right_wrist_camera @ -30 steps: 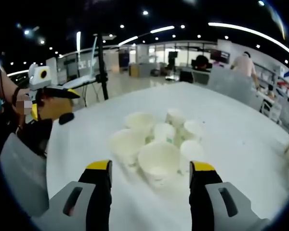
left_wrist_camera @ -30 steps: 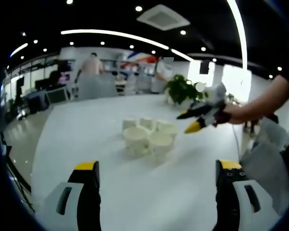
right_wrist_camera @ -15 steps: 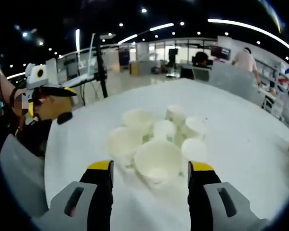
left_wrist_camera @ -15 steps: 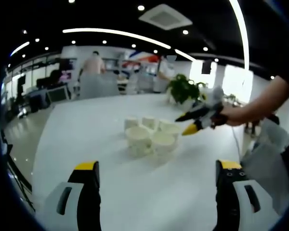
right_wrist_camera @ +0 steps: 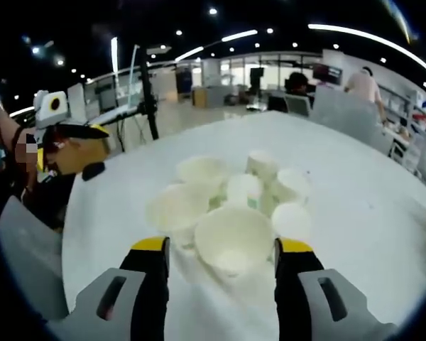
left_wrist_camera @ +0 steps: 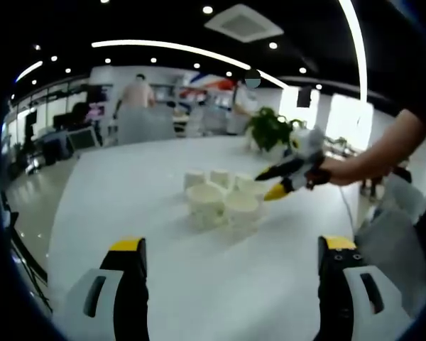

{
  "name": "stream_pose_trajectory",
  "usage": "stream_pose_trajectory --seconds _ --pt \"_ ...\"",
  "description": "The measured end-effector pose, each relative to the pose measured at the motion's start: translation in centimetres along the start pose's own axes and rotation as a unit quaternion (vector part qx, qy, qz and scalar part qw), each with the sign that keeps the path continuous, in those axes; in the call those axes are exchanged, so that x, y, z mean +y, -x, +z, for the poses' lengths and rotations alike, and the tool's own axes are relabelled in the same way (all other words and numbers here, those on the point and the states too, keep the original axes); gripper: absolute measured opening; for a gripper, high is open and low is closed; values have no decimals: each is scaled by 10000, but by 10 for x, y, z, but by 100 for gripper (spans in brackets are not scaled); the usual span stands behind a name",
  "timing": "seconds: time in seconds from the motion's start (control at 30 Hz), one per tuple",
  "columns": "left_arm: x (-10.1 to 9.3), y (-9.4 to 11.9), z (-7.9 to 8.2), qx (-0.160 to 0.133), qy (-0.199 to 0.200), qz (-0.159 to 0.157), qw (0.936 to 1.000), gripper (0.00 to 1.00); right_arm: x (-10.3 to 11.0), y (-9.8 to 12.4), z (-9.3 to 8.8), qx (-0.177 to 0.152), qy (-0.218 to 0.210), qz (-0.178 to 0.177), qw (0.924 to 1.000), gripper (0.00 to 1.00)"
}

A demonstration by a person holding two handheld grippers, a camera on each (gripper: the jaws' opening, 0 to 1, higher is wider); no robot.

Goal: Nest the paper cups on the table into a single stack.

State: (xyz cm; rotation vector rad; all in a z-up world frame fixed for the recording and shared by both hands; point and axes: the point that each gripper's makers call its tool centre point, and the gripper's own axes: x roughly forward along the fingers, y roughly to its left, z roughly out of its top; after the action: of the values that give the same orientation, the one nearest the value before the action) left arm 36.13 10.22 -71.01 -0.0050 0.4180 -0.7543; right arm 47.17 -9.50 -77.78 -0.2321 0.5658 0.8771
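Several cream paper cups (left_wrist_camera: 220, 199) stand bunched in the middle of the white table (left_wrist_camera: 113, 192), some mouth up, some upside down. My left gripper (left_wrist_camera: 232, 245) is open, well short of them, with nothing between its jaws. My right gripper (left_wrist_camera: 282, 182) comes in from the right beside the cluster, held by a hand. In the right gripper view my right gripper (right_wrist_camera: 222, 245) is open, and the nearest mouth-up cup (right_wrist_camera: 233, 238) sits just ahead between its yellow jaw tips. Behind it are more cups (right_wrist_camera: 243, 190). My left gripper (right_wrist_camera: 71, 131) appears at the far left.
A potted plant (left_wrist_camera: 270, 131) stands at the table's far edge. People (left_wrist_camera: 135, 96) and chairs fill the office behind. A dark pole (right_wrist_camera: 148, 92) rises past the table. Bare white table (right_wrist_camera: 355, 177) surrounds the cups.
My right gripper has crept toward the cups, so the nearest cup looms larger between its jaw tips. The left gripper has stayed put.
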Motion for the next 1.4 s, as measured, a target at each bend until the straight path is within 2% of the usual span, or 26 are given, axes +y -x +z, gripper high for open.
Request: stream_pose_trajectory --seconds 0.73,0.87,1.4 --pt "5 4 -5 40 95 68 9999 100 -8 -12 -5 111 53 -10 9999 50" --pt "5 4 -5 31 106 70 9999 100 -10 -12 -7 117 49 4 9999 46" --pt "3 2 -5 -4 106 36 9999 100 -10 -7 -7 86 56 -13 9999 43"
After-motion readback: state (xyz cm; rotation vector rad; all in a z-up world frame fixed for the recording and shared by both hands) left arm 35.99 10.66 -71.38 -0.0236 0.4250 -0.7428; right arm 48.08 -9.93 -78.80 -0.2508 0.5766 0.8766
